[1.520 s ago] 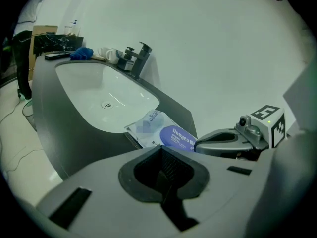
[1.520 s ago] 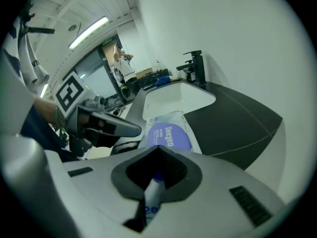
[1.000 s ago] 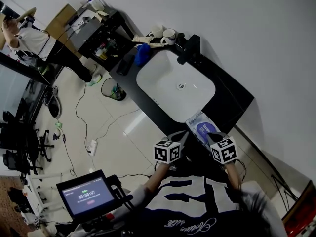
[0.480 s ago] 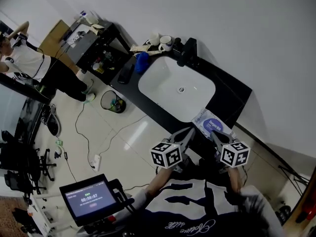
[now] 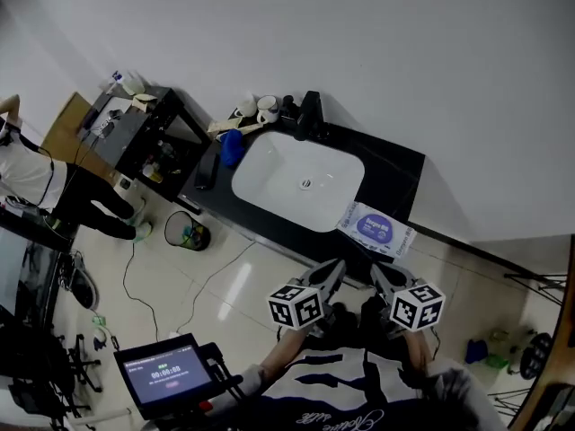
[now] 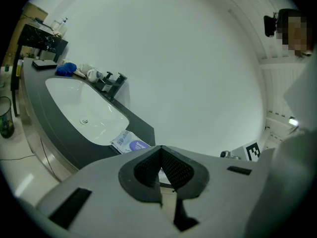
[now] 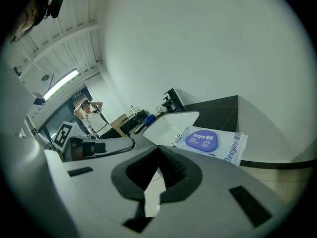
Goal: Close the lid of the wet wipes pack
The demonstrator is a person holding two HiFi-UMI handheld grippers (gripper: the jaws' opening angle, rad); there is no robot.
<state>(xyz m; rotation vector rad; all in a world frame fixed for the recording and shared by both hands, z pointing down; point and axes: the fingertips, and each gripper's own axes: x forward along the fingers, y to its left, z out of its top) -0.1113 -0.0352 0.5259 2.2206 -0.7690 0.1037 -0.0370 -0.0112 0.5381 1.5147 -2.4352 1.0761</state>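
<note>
The wet wipes pack is white with a blue oval lid and lies on the black counter, right of the white basin. Its lid looks flat against the pack. Both grippers hang in front of the counter, short of the pack and not touching it. My left gripper is shut with nothing in it, its pads meeting at the tip. My right gripper is shut and empty as well. From the left gripper view the pack shows just beyond the jaws.
A black faucet and cups stand behind the basin, with a blue cloth at its left. A black shelf, a bin and a person are at the left. A timer screen sits low.
Both grippers have drawn back from the pack; a second ago the right one's tip was at the pack. The head view has swung, so the counter now sits higher and more level.
</note>
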